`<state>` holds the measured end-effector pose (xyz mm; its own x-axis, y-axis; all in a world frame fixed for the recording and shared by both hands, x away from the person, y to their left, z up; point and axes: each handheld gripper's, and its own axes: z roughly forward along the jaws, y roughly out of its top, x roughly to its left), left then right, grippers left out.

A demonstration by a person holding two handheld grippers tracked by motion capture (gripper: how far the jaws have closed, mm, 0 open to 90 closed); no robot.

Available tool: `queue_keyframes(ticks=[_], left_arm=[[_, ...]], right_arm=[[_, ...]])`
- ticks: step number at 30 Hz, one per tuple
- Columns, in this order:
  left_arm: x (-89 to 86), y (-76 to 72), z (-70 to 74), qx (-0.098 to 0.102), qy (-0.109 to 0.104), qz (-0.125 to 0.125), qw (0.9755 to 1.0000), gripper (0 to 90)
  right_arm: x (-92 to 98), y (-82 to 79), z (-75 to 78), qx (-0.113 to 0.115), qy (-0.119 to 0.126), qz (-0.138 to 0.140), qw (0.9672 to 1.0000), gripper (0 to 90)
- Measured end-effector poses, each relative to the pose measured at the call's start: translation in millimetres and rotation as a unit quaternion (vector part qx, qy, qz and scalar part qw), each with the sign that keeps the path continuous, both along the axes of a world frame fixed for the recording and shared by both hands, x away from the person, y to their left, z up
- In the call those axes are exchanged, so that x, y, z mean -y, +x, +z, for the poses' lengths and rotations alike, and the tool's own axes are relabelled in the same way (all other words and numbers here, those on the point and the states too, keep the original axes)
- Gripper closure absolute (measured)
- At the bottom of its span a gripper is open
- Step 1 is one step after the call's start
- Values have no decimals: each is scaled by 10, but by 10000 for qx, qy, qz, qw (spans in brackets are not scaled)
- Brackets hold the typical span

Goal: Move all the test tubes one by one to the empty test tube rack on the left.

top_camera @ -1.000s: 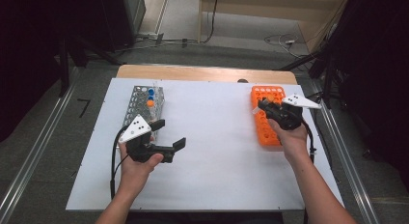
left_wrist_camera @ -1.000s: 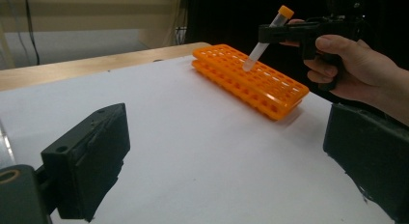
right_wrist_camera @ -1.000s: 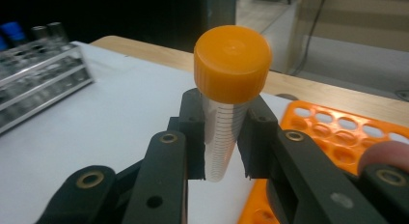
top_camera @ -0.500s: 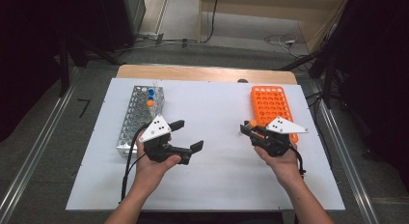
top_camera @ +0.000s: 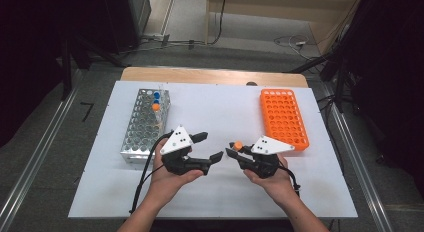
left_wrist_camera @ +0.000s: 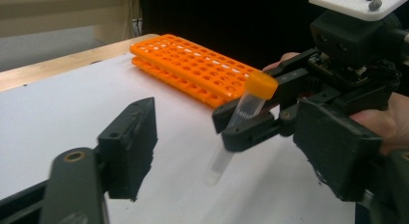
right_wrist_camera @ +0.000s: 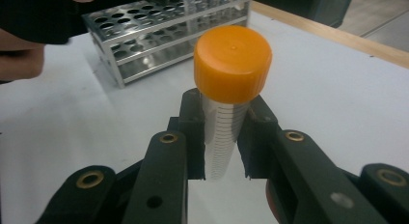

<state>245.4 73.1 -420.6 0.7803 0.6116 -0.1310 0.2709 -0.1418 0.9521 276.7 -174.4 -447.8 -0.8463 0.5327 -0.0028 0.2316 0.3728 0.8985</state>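
White surface point(top_camera: 220, 192) carries both racks. Right gripper point(top_camera: 231, 151) clamps an orange-capped tube point(right_wrist_camera: 226, 103) between its fingers, cap above them. Left gripper point(top_camera: 210, 146), fingers apart and just closing on nothing, faces it; the tube hangs just beyond their tips.

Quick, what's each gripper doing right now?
Left gripper: jaws open, just been closing, nothing between them.
Right gripper: jaws shut on the orange-capped tube.

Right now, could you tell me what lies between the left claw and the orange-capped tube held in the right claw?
Nothing: in the high view, just bare white table separates the left claw from the orange-capped tube clamped in the right claw.
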Motion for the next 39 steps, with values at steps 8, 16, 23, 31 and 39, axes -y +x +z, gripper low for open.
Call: queue_keyframes(ticks=[8,16,23,31,39], left_arm=[[97,-12,-32,21,59,-318,9995,526],[200,-32,-67,37,283,-472,9985,655],[189,-24,-72,28,275,-547,9981,694],[156,-37,-44,68,198,-537,9983,703],[9,-15,16,34,-41,-338,9994,704]], right_arm=[[-158,-70,-27,-83,-52,244,9997,717],[-249,-137,-26,-98,-122,464,9988,718],[-257,-145,-14,-160,-84,570,9982,717],[-246,-156,7,-155,-31,599,9981,709],[-114,-144,23,-194,170,652,9975,439]])
